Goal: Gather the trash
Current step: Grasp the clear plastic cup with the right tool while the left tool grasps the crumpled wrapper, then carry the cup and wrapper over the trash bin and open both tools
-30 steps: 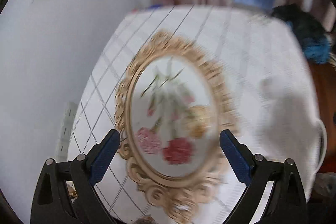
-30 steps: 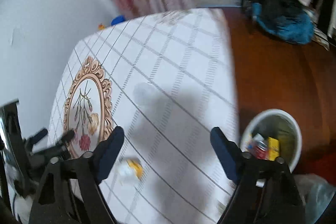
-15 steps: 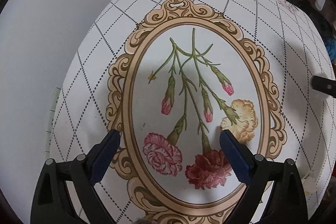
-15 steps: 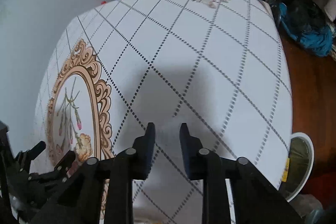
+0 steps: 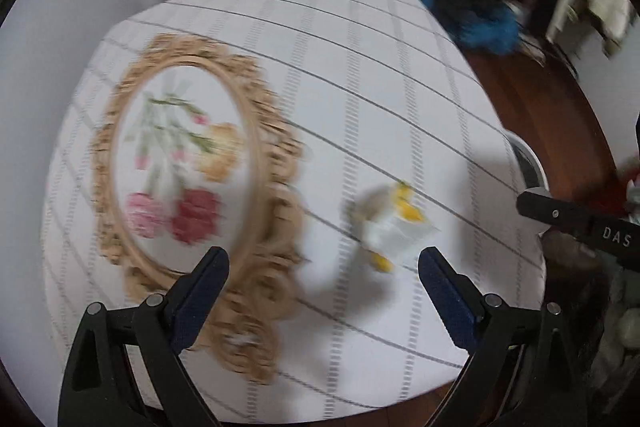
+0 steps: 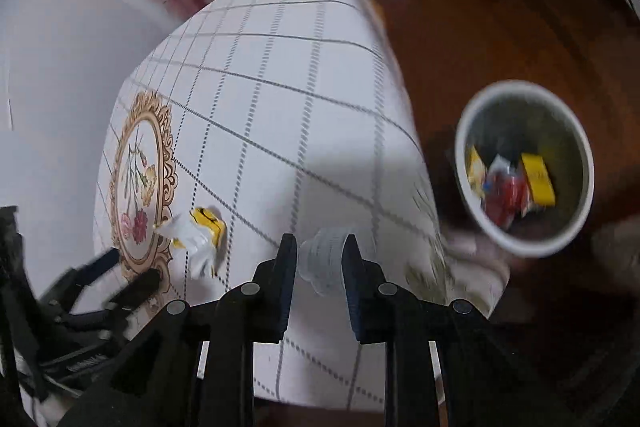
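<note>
Right wrist view: my right claw (image 6: pixel 320 259), empty before, now clamps a clear plastic cup (image 6: pixel 325 261) above the bench (image 6: pixel 280 107). My left claw (image 5: pixel 320 267) stays wide apart, short of the yellow-white wrapper (image 5: pixel 394 223). Beyond, the bin (image 6: pixel 524 167) sits on the floor.

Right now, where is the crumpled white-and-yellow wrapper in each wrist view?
Left wrist: wrapper right of centre on the tablecloth, between the open fingertips.
Right wrist: wrapper lower left, left of the right gripper.
Shared landmark: the oval flower print, just left of it.
</note>
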The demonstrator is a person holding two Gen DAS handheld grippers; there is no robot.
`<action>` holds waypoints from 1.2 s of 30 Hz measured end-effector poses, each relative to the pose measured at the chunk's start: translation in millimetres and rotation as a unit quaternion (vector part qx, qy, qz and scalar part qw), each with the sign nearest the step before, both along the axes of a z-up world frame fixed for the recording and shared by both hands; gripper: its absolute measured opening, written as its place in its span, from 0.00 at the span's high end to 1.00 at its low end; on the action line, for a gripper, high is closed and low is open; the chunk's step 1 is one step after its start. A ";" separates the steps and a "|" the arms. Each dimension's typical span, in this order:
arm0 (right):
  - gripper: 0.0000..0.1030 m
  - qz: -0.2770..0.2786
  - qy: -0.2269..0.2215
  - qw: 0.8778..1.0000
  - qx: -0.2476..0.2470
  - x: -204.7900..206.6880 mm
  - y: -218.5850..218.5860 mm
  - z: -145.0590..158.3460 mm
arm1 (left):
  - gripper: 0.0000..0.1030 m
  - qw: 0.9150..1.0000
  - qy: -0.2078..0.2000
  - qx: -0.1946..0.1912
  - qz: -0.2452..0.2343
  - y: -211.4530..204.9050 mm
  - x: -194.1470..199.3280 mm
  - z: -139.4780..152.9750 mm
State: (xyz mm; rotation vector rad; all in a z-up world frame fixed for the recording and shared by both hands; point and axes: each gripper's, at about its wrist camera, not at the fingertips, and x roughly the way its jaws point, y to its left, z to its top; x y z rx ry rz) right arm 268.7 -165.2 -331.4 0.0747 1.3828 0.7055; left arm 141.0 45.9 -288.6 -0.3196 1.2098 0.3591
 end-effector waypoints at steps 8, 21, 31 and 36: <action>0.77 -0.039 0.012 0.999 0.021 -12.0 -26.1 -13.5 | 0.07 1.000 0.005 -0.004 -0.013 -34.6 40.7 -31.0; 0.77 -0.006 -0.025 1.000 0.002 -22.6 -7.3 0.4 | 0.59 0.998 -0.013 0.051 0.024 -22.9 32.2 -25.9; 0.77 0.003 -0.035 0.999 0.005 -28.6 3.1 6.6 | 0.59 0.995 -0.026 0.076 0.055 -16.5 12.2 -5.5; 0.77 0.000 -0.048 0.998 0.028 -25.9 -0.9 29.2 | 0.59 0.993 -0.048 0.088 0.057 -22.1 6.1 21.3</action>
